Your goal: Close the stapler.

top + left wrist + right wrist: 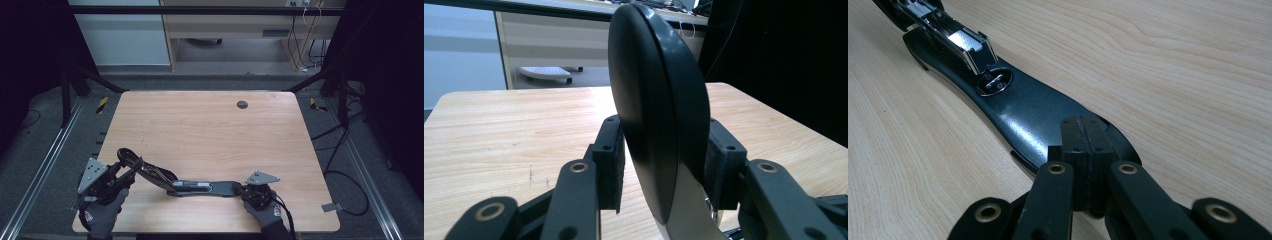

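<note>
The opened black stapler lay near the counter's front edge. The left tool pinched its raised top arm; the right tool, pressed together, held down the base's end. With a loose pinch, the arm would likely snap back toward the base.

glossy black plastic stapler, matt wood table

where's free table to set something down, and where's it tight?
Free: the whole far half of the table, from the stapler back to the round hole, plus the right side past the right gripper. Tight: the near edge, where the opened stapler stretches between the left gripper and the right one.
</note>
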